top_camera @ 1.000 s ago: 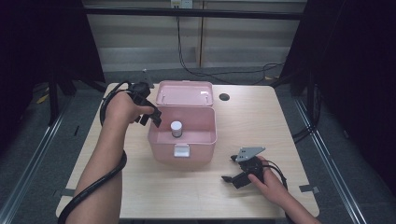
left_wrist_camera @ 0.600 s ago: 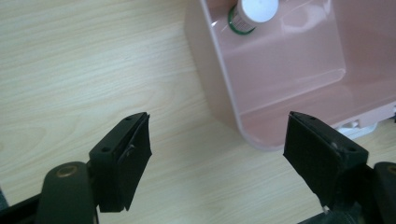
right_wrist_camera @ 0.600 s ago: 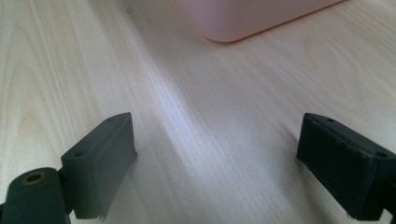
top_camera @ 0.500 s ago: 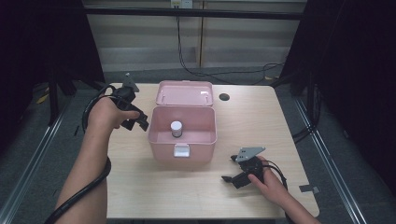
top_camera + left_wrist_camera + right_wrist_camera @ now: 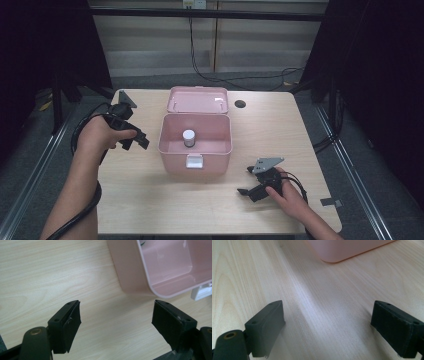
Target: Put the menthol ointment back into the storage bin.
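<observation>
Sitting upright inside the open pink plastic box (image 5: pixel 195 141) is the small white-capped jar (image 5: pixel 189 137), while the left gripper (image 5: pixel 136 141) at nine o'clock and right gripper (image 5: pixel 246 181) at five are both gaping empty, lid unclosed.

I'm at a light wood-grain table (image 5: pixel 150 200), square-ish top, pale finish. Round cable hole (image 5: pixel 240 104) near the far edge, right of centre. Pink box (image 5: pixel 195 145) sits directly on the top, about mid-table, lid hinged open toward the far side, white latch on the near wall. My right gripper (image 5: pixel 248 182) rests on the wood near the front right corner, apart from the box. Small dark tape tab (image 5: pixel 332 202) at the right edge. Rest of the surface is bare wood; in the right gripper view the grain runs away toward the box's corner (image 5: pixel 337 255). Grey floor around the table.
</observation>
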A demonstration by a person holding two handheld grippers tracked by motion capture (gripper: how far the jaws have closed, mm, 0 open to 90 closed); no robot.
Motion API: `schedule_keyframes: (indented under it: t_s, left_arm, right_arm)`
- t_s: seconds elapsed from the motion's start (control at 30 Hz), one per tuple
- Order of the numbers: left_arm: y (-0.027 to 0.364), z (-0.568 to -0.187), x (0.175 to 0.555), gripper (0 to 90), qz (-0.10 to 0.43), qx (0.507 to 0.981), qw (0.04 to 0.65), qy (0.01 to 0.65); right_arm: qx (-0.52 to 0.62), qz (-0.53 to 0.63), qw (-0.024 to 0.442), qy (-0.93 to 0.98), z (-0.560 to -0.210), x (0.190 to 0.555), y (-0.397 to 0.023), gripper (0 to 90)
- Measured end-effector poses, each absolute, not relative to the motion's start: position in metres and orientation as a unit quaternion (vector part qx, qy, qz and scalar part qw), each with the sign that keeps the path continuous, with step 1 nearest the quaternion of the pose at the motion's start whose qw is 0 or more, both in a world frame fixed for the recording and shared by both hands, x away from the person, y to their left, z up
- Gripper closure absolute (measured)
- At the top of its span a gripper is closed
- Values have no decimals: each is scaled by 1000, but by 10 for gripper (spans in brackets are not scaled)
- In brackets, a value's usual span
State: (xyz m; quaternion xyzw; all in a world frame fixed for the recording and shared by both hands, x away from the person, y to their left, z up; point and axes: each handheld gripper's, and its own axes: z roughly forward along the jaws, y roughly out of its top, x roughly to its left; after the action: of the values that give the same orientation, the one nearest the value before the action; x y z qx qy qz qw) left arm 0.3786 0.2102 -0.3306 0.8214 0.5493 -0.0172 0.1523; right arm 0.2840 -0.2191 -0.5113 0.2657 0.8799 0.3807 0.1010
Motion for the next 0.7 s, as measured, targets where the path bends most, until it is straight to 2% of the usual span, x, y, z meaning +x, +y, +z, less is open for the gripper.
schedule_keyframes:
  t_s: [0.27,0.7]
  left_arm:
    - [218,-345,368,225,-10,828,151,540]
    - [227,-389,347,226,-12,833,163,529]
  right_arm:
    - [266,382,101,880,-511,284,-219,108]
    - [266,381,100,880,-511,284,-219,108]
